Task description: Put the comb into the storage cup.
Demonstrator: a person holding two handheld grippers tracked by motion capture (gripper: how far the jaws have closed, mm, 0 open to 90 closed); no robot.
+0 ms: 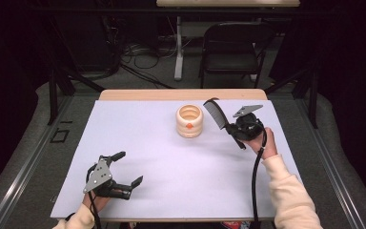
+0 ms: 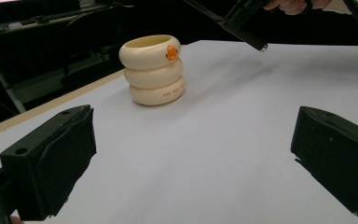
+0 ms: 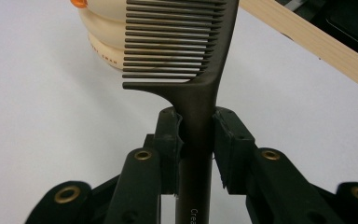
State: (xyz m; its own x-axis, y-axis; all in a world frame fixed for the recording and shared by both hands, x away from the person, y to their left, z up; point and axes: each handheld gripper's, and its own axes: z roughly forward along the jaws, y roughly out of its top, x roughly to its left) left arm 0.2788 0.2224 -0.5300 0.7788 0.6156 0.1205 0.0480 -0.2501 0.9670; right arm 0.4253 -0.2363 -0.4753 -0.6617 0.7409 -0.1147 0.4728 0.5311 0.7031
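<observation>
Here the right gripper [image 1: 233, 128] is clamped on the handle of a black comb [image 1: 214, 112], its jaws pressed against both sides of the handle as seen in the right gripper view [image 3: 196, 135]. The comb is lifted clear of the white table surface [image 1: 171, 162], its toothed end angled up and toward the cream ribbed cup [image 1: 189, 120], which stands upright near the far middle of the table. In the high view the comb's tip lies just beside the cup's rim on the right, not yet above its opening; in the right gripper view the teeth overlap the cup's wall [image 3: 105, 37], so the two are close but apart. The left gripper [image 1: 126, 168] rests low at the near left of the table, jaws spread wide and empty, well apart from the cup [image 2: 153, 70]. Judged from this arrangement, pickup of the comb is complete and the carry is nearly so; what remains is to bring the comb over the mouth, lower it in and release.
</observation>
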